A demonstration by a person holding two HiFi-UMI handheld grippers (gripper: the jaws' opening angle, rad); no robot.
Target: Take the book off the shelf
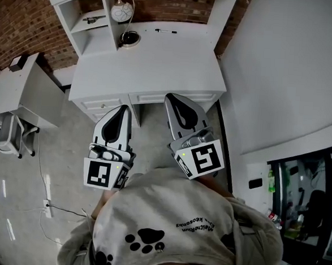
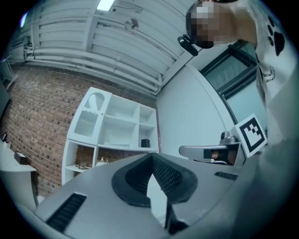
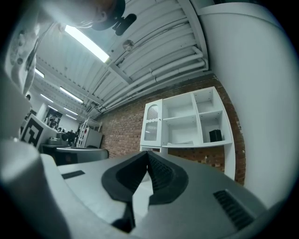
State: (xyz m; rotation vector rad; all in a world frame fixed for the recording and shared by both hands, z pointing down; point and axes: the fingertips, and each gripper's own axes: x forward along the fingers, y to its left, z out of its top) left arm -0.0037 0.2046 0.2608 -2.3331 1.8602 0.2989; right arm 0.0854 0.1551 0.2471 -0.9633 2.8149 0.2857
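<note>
Left hand-held gripper (image 1: 121,109), right hand-held gripper (image 1: 174,97) (both closed) toward desk (image 1: 159,63)

Clad in a pale grey sweatshirt (image 1: 186,249) printed with black paw prints (image 1: 145,239) and a line of small black lettering (image 1: 196,223). Just ahead of the sweatshirt, left gripper (image 1: 121,110) and right gripper (image 1: 174,98): silver-grey tapered shells, black ribbed pads (image 2: 169,175), white cubes (image 1: 102,174) with black square markers nearest the sweatshirt; tiny green light (image 1: 182,154) beside the right cube.

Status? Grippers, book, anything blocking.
Left gripper shut, empty. Right gripper shut, empty. Both short of the shelf unit; book not made out. Desk stands between.
</note>
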